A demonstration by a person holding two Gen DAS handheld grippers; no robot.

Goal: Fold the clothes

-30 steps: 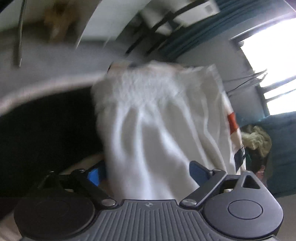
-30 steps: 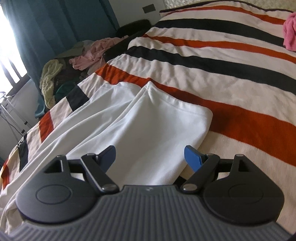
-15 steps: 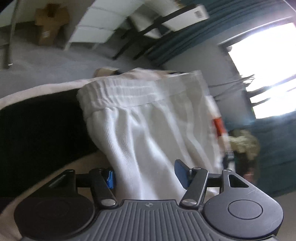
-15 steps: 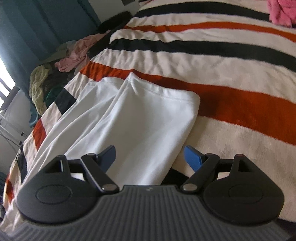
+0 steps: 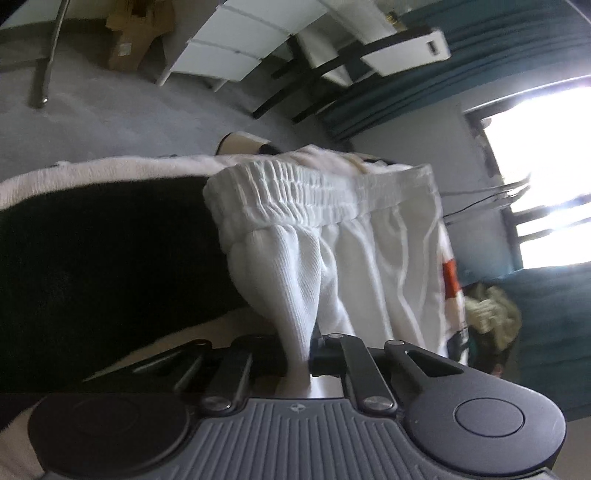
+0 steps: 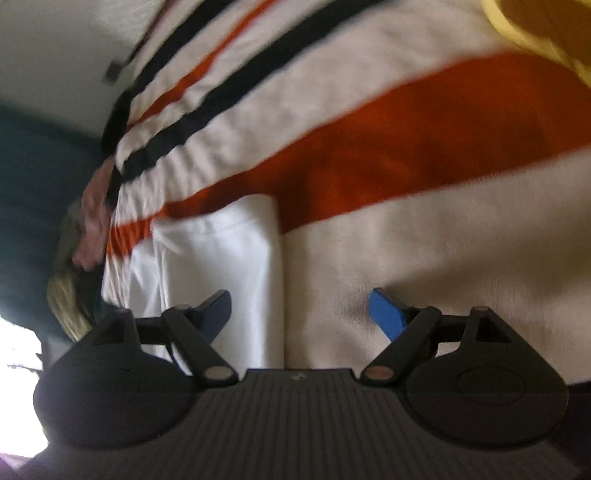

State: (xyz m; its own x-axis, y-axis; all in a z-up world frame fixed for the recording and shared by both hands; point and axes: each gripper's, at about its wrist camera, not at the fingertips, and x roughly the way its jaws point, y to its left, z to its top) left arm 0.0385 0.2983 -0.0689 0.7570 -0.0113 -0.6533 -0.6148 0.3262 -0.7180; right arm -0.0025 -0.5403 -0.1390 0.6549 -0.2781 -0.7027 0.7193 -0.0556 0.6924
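Observation:
White trousers [image 5: 343, 258] with a gathered elastic waistband [image 5: 295, 192] lie on the striped blanket at the bed's edge. My left gripper [image 5: 299, 354] is shut on a pinched fold of the white cloth just below the waistband, and the fabric bunches up from its jaws. In the right wrist view the trouser leg [image 6: 229, 266] ends in a hem against an orange stripe. My right gripper [image 6: 301, 310] stands open over the leg's right edge; its left fingertip [image 6: 218, 306] is above the cloth, the right one [image 6: 386, 314] above bare blanket. That view is blurred.
The bed carries a cream blanket [image 6: 424, 251] with orange and black stripes. A heap of clothes [image 5: 491, 314] sits by teal curtains near a bright window. Grey carpet, a cardboard box [image 5: 136, 33] and white furniture lie beyond the bed's edge. Something yellow [image 6: 546, 33] is at the top right.
My left gripper's jaws have closed onto the white cloth below the waistband. The right gripper has rolled and dropped nearer the trouser leg, staying open.

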